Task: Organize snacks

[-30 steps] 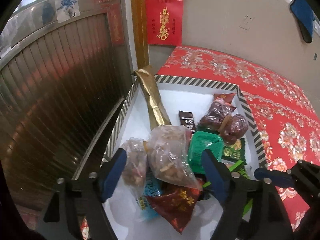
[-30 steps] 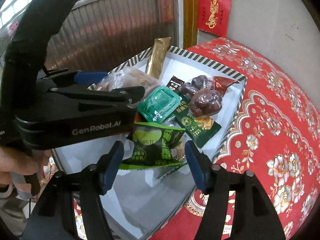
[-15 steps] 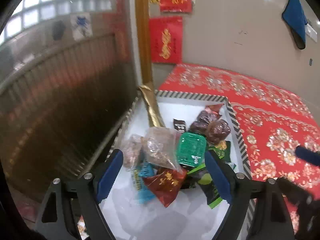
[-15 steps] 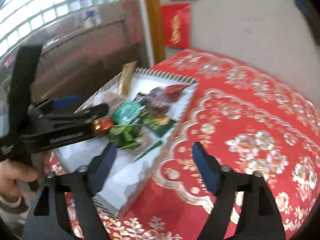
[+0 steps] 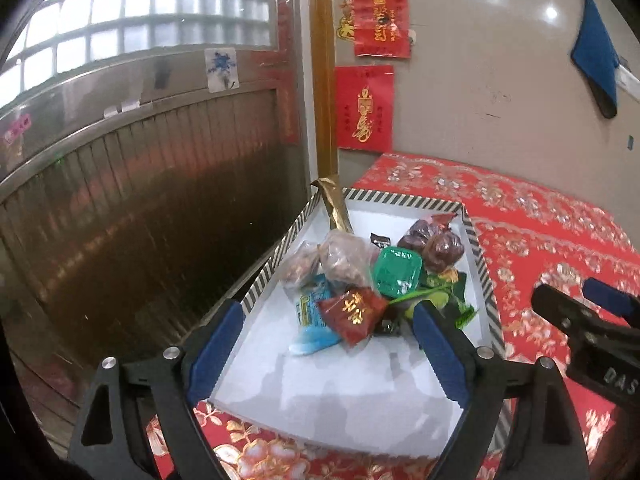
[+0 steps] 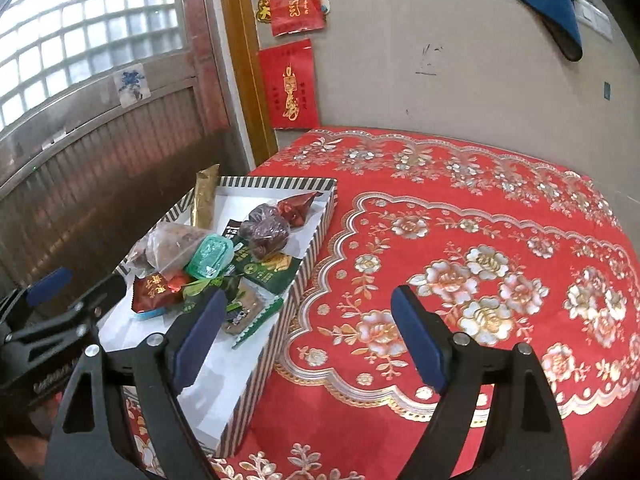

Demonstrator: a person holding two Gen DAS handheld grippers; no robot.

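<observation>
Left gripper (image 5: 326, 344): jaws wide apart, nothing between them, held above the near end of the tray (image 5: 486, 280). Right gripper (image 6: 308, 334): jaws also wide, nothing held, over the red flowered tablecloth (image 6: 480, 240) just right of the tray. The tray is white inside with a black-and-white striped rim and sits at the tablecloth's left edge. Snacks lie heaped in the tray's far half: green tub (image 5: 397, 271) at the heap's middle, clear bag of brown pieces (image 5: 344, 258) left of the tub, dark red dates in wrap (image 5: 436, 246) right of it, red packet (image 5: 352, 314) and blue packet (image 5: 310, 308) at the heap's near side, green packets (image 6: 266, 268) toward the tray's right wall. A gold stick pack (image 5: 336, 208) leans in the tray's far left corner. The tray's near half shows bare white floor.
</observation>
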